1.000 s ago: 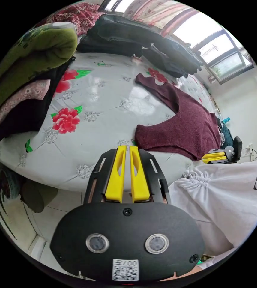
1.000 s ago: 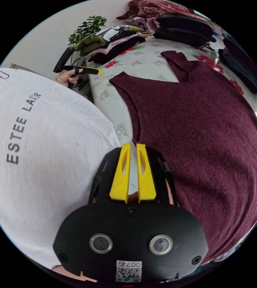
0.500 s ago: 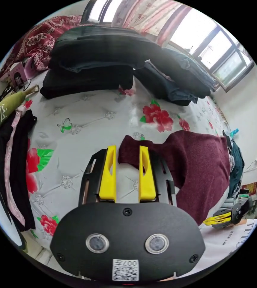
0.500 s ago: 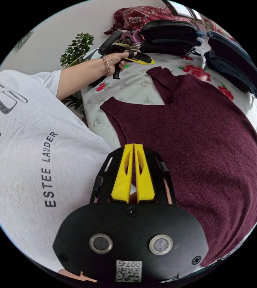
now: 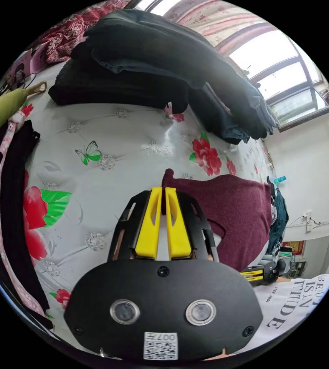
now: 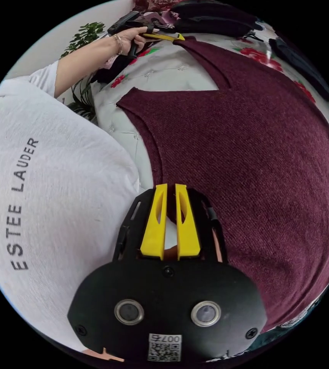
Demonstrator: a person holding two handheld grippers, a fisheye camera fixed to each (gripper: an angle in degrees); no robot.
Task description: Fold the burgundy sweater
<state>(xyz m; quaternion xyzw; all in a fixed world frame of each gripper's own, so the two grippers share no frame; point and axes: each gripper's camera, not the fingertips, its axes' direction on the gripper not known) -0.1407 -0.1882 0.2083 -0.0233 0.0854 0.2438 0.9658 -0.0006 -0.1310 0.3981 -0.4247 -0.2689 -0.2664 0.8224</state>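
Burgundy sweater (image 6: 256, 153) spread flat on a white floral-print bed (image 5: 114, 153), long axis running from the hem near the person's white shirt (image 6: 49, 192) out to the far strap end. In the right gripper view, V-shaped cutout opening toward the plant (image 6: 83, 34) side. Stacks of dark folded clothes (image 5: 133, 61) beyond the far strap; another pile of black, pink and green garments (image 5: 7, 161) along the bed's edge; neither touching the sweater. Left gripper (image 5: 163, 190) at the far strap tip, yellow jaws drawn nearly together with the burgundy knit pinched between them. Right gripper (image 6: 170, 188) at the near edge of the sweater, jaws narrowly apart with a fold of knit in the slot; firm contact on both sides impossible to confirm.
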